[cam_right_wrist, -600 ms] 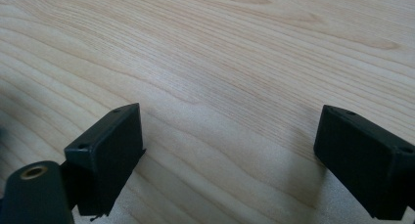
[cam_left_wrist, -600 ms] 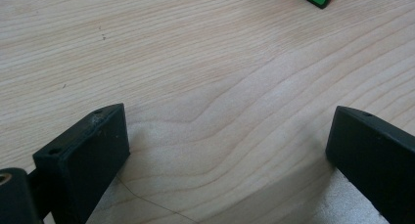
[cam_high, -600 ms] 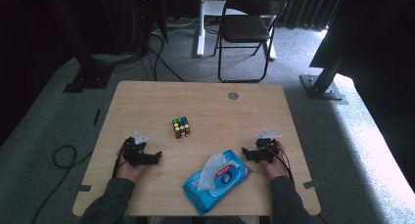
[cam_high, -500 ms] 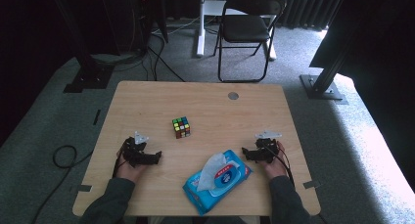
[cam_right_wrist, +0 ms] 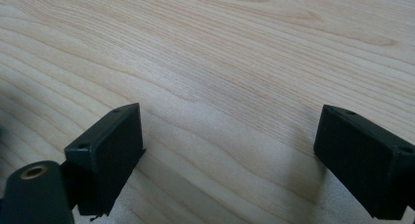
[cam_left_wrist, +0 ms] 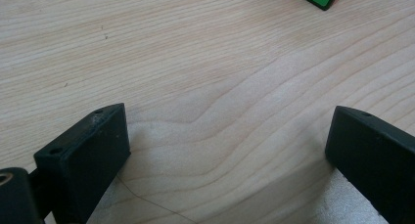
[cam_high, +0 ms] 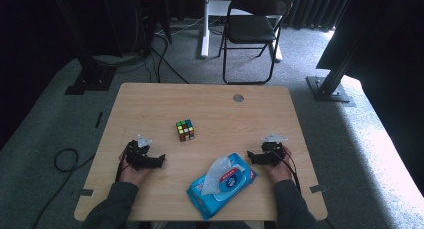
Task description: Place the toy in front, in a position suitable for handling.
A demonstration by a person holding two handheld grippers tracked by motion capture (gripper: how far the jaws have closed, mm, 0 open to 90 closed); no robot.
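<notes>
Left tongs and right tongs agape, low over table, pointing inward

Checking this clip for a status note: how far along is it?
Nothing looks done yet. The cube and wipes pack lie untouched on the table. The left tool and right tool rest on the wood, jaws open and holding nothing. All the handling is left.
</notes>
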